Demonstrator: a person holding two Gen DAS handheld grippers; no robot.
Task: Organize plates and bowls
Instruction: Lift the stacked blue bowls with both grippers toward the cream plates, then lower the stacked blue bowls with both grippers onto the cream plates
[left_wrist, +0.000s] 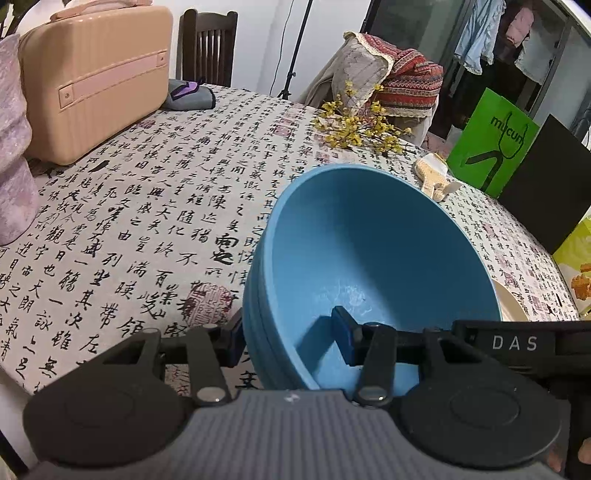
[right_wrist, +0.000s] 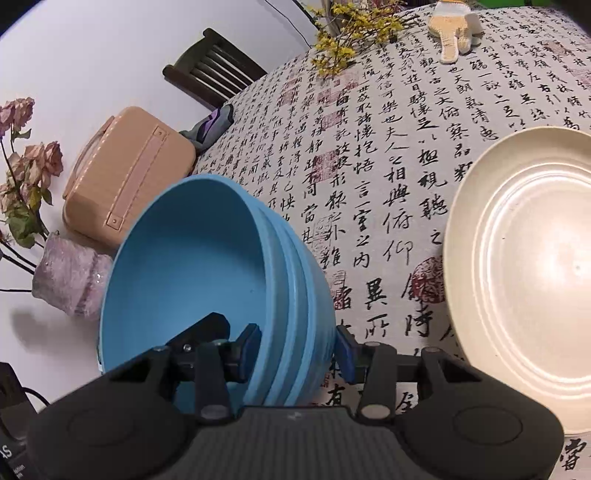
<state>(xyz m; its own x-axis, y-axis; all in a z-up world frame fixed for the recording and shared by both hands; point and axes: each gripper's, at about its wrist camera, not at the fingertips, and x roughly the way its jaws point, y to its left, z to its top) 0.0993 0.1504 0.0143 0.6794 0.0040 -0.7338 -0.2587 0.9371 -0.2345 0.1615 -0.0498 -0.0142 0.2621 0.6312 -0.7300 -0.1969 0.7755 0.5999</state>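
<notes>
A stack of nested blue bowls (left_wrist: 369, 251) hangs tilted above the calligraphy tablecloth, held from both sides. My left gripper (left_wrist: 290, 343) is shut on the stack's wall, one blue pad inside the top bowl and one outside. My right gripper (right_wrist: 297, 350) is shut on the opposite wall the same way, around the blue bowls (right_wrist: 192, 258). Part of the right gripper's black body (left_wrist: 517, 343) shows in the left wrist view. A cream plate (right_wrist: 524, 280) lies flat on the table just right of the stack; its edge (left_wrist: 511, 306) peeks from behind the bowls.
A peach hard case (left_wrist: 96, 81) and a pale purple vase (right_wrist: 70, 280) of dried roses stand on the table's far side. Yellow flower sprigs (left_wrist: 354, 125), a crocheted piece (left_wrist: 436, 177), a green bag (left_wrist: 495, 144) and a black box (left_wrist: 550, 184) crowd the other edge. A dark chair (left_wrist: 207, 44) stands behind.
</notes>
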